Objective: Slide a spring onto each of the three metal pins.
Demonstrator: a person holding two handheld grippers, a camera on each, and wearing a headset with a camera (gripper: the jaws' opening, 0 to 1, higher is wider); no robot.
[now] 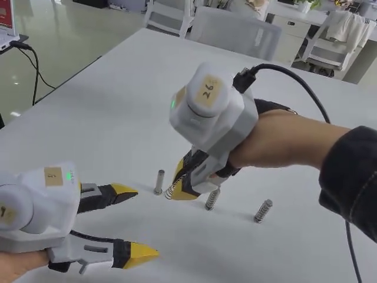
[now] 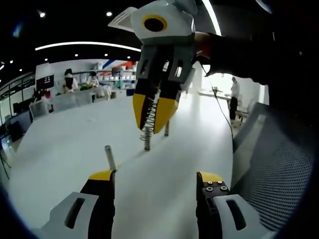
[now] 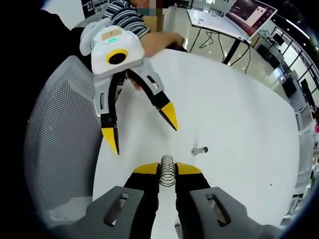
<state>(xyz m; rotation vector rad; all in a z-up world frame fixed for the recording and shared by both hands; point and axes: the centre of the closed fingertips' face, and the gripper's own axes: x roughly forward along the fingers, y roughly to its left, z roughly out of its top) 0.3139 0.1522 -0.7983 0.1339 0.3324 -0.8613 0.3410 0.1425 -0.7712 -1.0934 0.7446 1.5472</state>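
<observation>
Closest to us, we're holding the left gripper point(image 1: 134, 221) low over the bench point(image 1: 118, 106). Its yellow-tipped jaws are standing wide apart, and nothing is sitting between them.

Just ahead of those open jaws, the bare pin point(image 1: 159, 181) is standing upright on the bench with no coil on it.

Right next to it, we're holding the right gripper point(image 3: 168, 168) tipped downward. Its jaws are pinching tight on a spring point(image 2: 149, 117), which is riding between the yellow tips with its lower end poking out below them. In the head view that free end is hanging near the bare pin, though we cannot tell whether the two are touching. In the right gripper view, the bare pin is sitting just beyond the clamped jaws and a little to their right.

Behind the right gripper's jaws, two more pins are already wearing springs. The nearer sprung pin point(image 1: 212, 199) is standing just beside the jaws, and the farther sprung pin point(image 1: 263, 210) is standing off to the side, apart from them.

Past the far edge of the bench, grey chairs point(image 1: 235, 29) are standing.
</observation>
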